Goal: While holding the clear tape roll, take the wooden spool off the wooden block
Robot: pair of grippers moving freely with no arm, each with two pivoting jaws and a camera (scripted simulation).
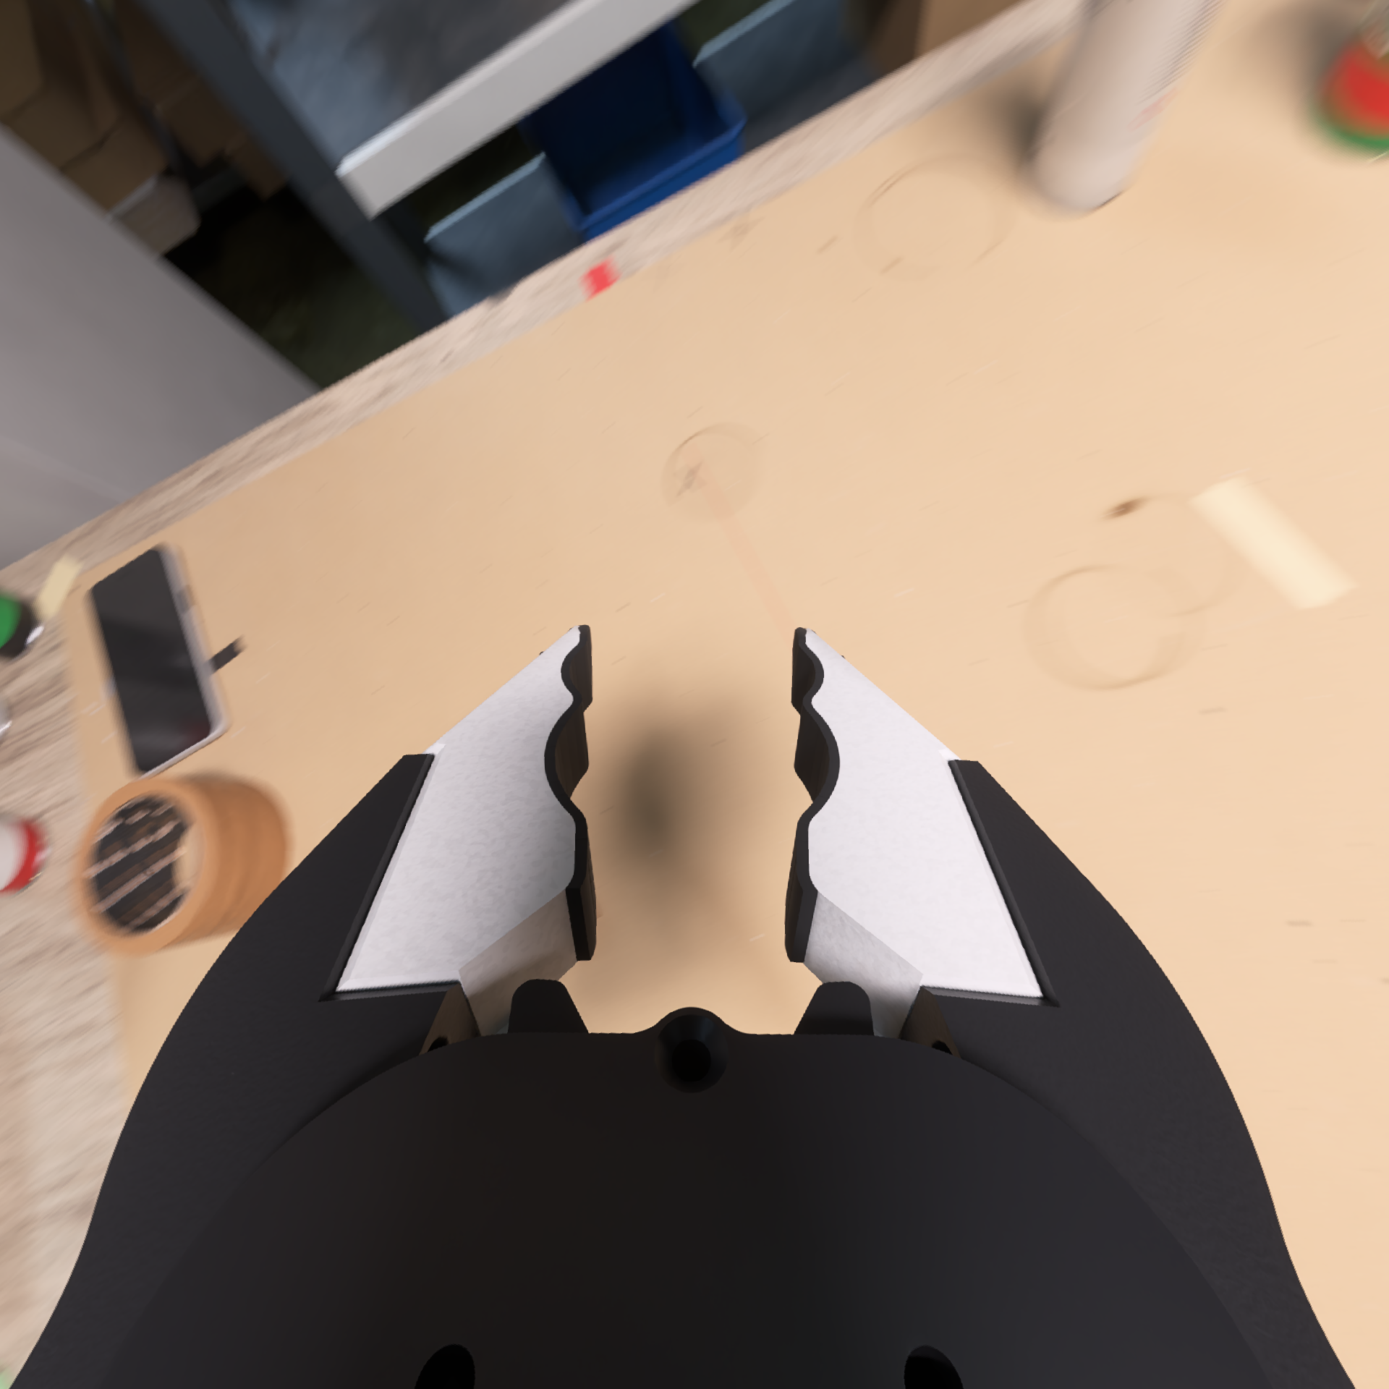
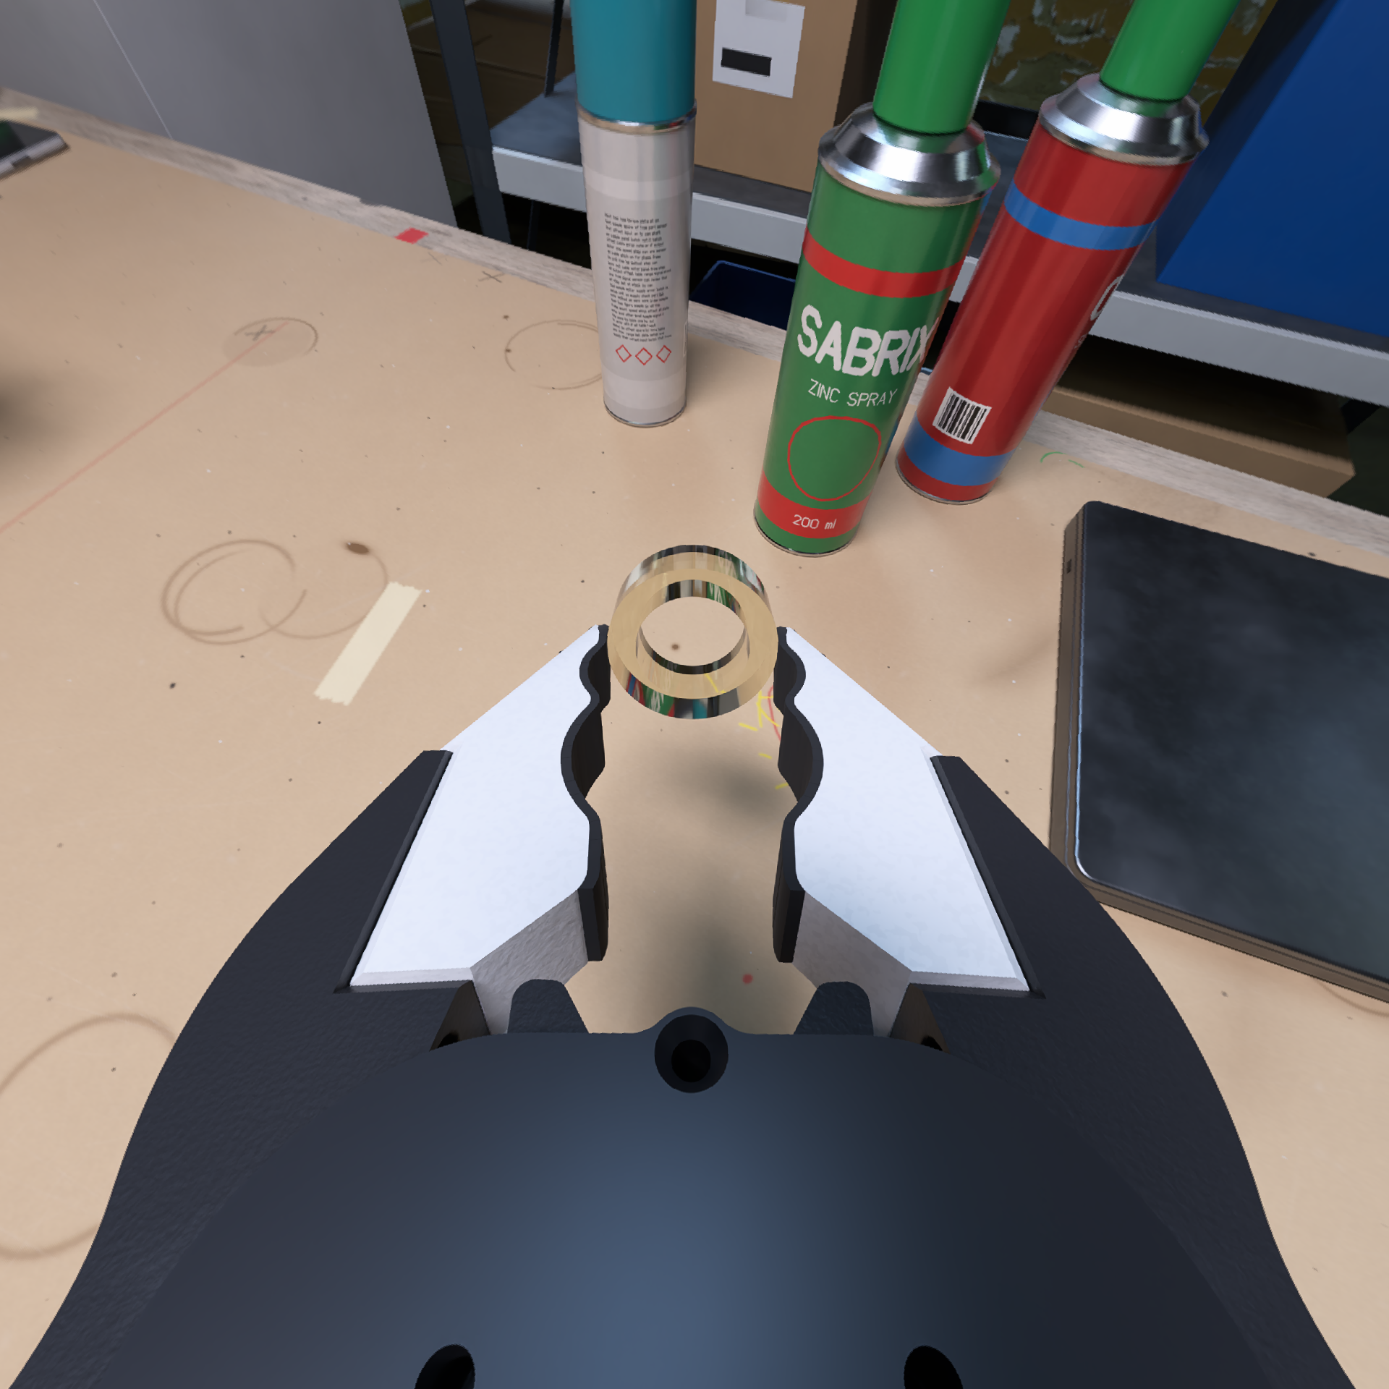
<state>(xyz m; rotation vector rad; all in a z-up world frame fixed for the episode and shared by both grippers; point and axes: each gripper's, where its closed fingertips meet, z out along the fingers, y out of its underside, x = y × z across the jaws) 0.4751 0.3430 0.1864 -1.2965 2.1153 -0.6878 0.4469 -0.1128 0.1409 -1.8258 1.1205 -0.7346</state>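
My right gripper (image 2: pixel 691 635) is shut on the clear tape roll (image 2: pixel 627 654), a see-through ring with a yellowish face. The roll is pinched at the fingertips and held off the tan table (image 2: pixel 225 827), its hole facing the camera. My left gripper (image 1: pixel 691 639) is open and empty, hovering over a bare patch of the same table (image 1: pixel 902 451); its shadow lies between the fingers. The left wrist view is blurred. No wooden spool or wooden block shows clearly in either view.
A grey spray can (image 2: pixel 643 278), a green can (image 2: pixel 857 361) and a red can (image 2: pixel 1030 301) stand behind the roll. A dark flat slab (image 2: pixel 1233 721) lies to the right. A phone (image 1: pixel 154 661) and a brown tape roll (image 1: pixel 180 864) lie left of the left gripper, near the table edge.
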